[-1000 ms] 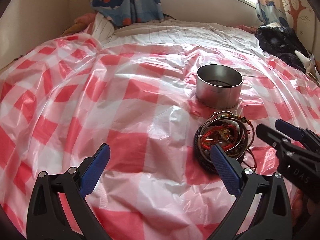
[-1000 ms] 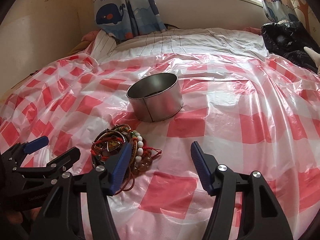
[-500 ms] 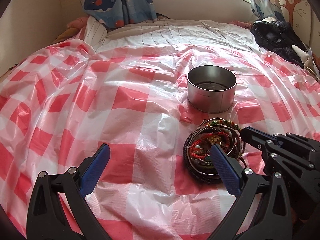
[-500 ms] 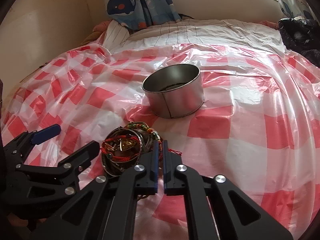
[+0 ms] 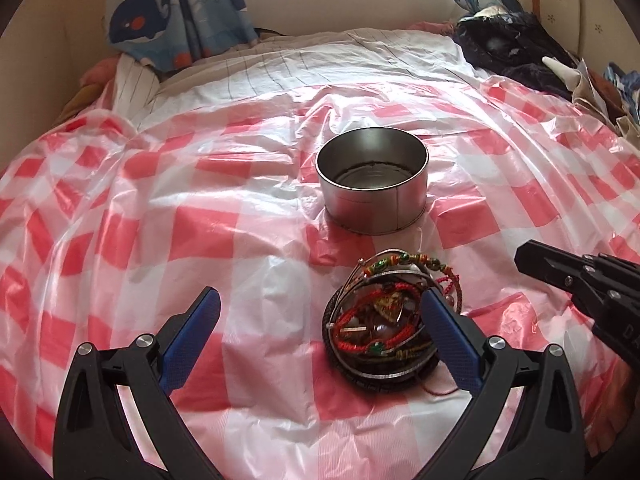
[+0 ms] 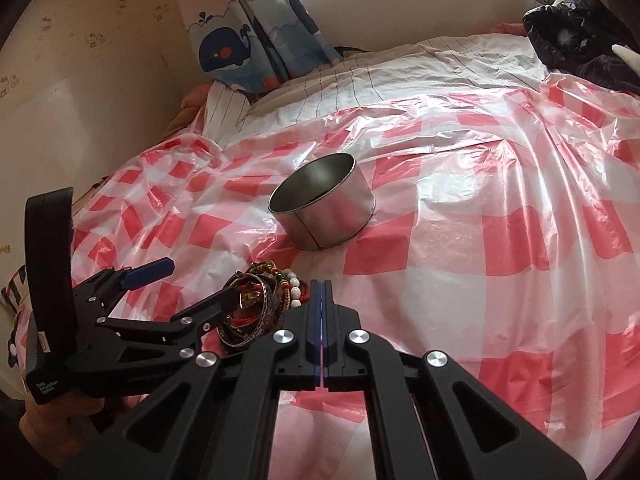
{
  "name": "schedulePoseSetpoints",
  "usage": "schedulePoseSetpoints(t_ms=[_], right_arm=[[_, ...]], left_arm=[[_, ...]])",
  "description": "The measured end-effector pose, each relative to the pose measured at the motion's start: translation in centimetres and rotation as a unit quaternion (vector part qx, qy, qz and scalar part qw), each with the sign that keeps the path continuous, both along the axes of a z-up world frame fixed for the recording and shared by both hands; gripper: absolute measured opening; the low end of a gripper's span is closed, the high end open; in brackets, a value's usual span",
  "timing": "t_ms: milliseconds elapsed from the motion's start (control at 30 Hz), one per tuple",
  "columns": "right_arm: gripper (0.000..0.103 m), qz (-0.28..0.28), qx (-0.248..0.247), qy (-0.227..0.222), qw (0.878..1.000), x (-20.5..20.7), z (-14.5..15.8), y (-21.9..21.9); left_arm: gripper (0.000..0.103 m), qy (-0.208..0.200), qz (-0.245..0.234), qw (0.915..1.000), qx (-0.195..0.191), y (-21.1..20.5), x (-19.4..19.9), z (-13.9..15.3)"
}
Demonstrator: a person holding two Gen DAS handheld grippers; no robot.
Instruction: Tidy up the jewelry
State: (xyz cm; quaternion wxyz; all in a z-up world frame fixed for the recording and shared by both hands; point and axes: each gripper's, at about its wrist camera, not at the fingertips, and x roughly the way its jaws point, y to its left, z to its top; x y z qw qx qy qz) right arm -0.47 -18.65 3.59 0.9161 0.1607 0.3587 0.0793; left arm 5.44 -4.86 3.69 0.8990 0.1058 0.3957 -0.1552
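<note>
A heap of bracelets and bangles [image 5: 384,320] lies on the red-and-white checked plastic sheet [image 5: 200,208]; it also shows in the right wrist view [image 6: 260,300]. A round metal tin [image 5: 373,184] stands open just behind the heap, also in the right wrist view [image 6: 324,212]. My left gripper [image 5: 320,328] is open, its right finger beside the heap's right edge. My right gripper [image 6: 321,292] is shut, lifted off to the right of the heap; nothing visible shows between its fingers. It appears at the right of the left wrist view [image 5: 560,272].
The sheet covers a bed with a striped white cover [image 5: 340,60] behind. Whale-print curtains [image 5: 176,12] hang at the back wall. A dark pile of clothes [image 5: 516,44] lies at the back right. A beige wall [image 6: 80,80] runs along the left.
My right gripper shut beside the heap, then drew up and away to the right. The left gripper moved closer to the heap and stayed open.
</note>
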Motion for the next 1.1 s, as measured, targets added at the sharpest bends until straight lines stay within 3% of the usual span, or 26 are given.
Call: schedulePoseSetpoints(t_ms=[67, 100, 133, 167, 200, 233, 333, 433, 467, 533, 700, 800, 833, 867, 967, 1100], right_arm=[[0.001, 0.001, -0.001, 0.0, 1.0, 0.0, 0.0, 0.1], [0.001, -0.001, -0.001, 0.001, 1.0, 0.1, -0.1, 0.0], [0.001, -0.002, 0.0, 0.002, 1.0, 0.1, -0.1, -0.1], [0.001, -0.003, 0.001, 0.003, 1.0, 0.1, -0.3, -0.1], [0.001, -0.003, 0.001, 0.005, 1.0, 0.2, -0.4, -0.1], [0.001, -0.002, 0.001, 0.007, 1.0, 0.3, -0.5, 0.0], [0.001, 0.008, -0.001, 0.01, 1.0, 0.6, -0.7, 0.4], [0.003, 0.02, -0.008, 0.008, 1.0, 1.1, -0.7, 1.2], [0.029, 0.025, -0.01, 0.008, 1.0, 1.3, -0.7, 1.4], [0.07, 0.022, -0.011, -0.001, 1.0, 1.6, -0.5, 1.8], [0.069, 0.041, -0.021, -0.009, 0.999, 2.8, -0.5, 3.0], [0.051, 0.054, -0.029, 0.009, 0.998, 3.9, -1.2, 3.8], [0.037, 0.059, -0.03, 0.016, 0.998, 4.1, -1.6, 3.9], [0.017, 0.066, -0.031, 0.023, 0.997, 4.4, -1.9, 4.2], [0.004, 0.077, -0.036, 0.018, 0.996, 4.2, -2.0, 4.6], [0.004, 0.073, -0.021, -0.002, 0.997, 3.2, -1.0, 4.2]], left_arm=[[0.095, 0.004, -0.009, 0.9999, -0.009, -0.3, 0.4, -0.1], [0.088, 0.006, -0.01, 0.9999, -0.011, -0.5, 0.6, -0.2], [0.068, 0.011, -0.014, 0.9998, -0.012, -0.6, 0.7, -0.4], [0.057, 0.024, -0.021, 0.9993, -0.02, -0.6, 1.0, -0.7], [0.031, 0.041, -0.028, 0.9983, -0.032, -0.4, 1.2, -1.2], [0.015, 0.05, -0.03, 0.998, -0.026, -0.5, 1.4, -1.5], [0.004, 0.05, -0.032, 0.998, -0.023, 0.0, 1.0, -1.3], [0.003, 0.049, -0.037, 0.9974, -0.038, 0.8, 0.2, -0.2], [0.003, 0.049, -0.039, 0.9971, -0.043, 1.0, 0.0, 0.0], [0.003, 0.049, -0.041, 0.9963, -0.057, 1.7, -0.3, 0.7], [0.003, 0.052, -0.024, 0.9938, -0.096, 4.0, -0.3, 1.9], [0.003, 0.052, 0.004, 0.9941, -0.095, 5.3, 0.1, 1.8], [0.004, 0.053, 0.009, 0.9939, -0.096, 5.5, 0.2, 1.7], [0.004, 0.055, 0.013, 0.9937, -0.097, 5.7, 0.3, 1.6], [0.005, 0.052, 0.016, 0.9935, -0.1, 5.6, 0.4, 1.7], [0.005, 0.052, 0.016, 0.9937, -0.098, 5.4, 0.5, 1.6]])
